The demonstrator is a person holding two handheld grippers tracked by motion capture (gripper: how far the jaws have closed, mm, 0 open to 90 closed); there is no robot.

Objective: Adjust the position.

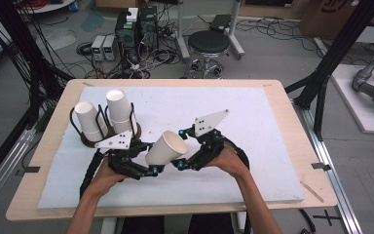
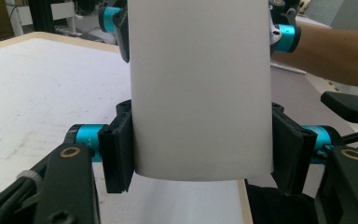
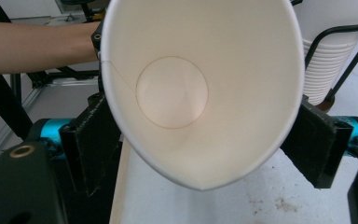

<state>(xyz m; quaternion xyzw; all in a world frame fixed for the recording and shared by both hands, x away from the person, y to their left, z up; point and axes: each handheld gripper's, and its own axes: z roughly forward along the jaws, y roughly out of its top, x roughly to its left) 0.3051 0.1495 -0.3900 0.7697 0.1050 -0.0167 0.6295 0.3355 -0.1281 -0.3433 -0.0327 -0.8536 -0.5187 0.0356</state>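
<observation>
A white paper cup (image 1: pixel 168 147) lies on its side in the air above the white mat (image 1: pixel 253 122), mouth turned to the right. My left gripper (image 1: pixel 152 157) is shut on the cup's lower body, pads pressing both sides of the cup (image 2: pixel 200 93) in the left gripper view. The left gripper (image 2: pixel 203 154) looks along the cup toward the right gripper's fingers (image 2: pixel 121 28). My right gripper (image 1: pixel 181 148) is shut on the rim. In the right gripper view the cup (image 3: pixel 172 88) shows its inside, its mouth squeezed to a point between the right gripper (image 3: pixel 203 140) pads.
A black wire holder (image 1: pixel 102 136) on a brown base carries two upside-down cup stacks (image 1: pixel 119 109) at the mat's left; the cup stack (image 3: pixel 326 70) shows behind the held cup. The wooden table edge (image 1: pixel 175 209) runs near the person. A stool (image 1: pixel 209 46) and electronics stand beyond.
</observation>
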